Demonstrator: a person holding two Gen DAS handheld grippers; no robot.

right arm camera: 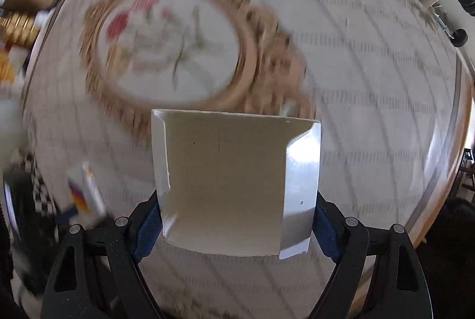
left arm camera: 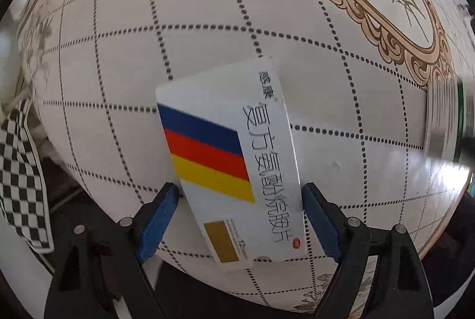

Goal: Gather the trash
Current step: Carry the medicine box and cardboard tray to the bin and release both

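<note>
Left wrist view: one medicine box (left arm camera: 234,158) clamped in left gripper (left arm camera: 240,200) jaws. Right gripper (right arm camera: 236,215) jaws clamp one grey carton (right arm camera: 225,182) above tabletop (right arm camera: 371,111).

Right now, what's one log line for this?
left gripper: shut on medicine box | right gripper: shut on white carton | both above table
</note>
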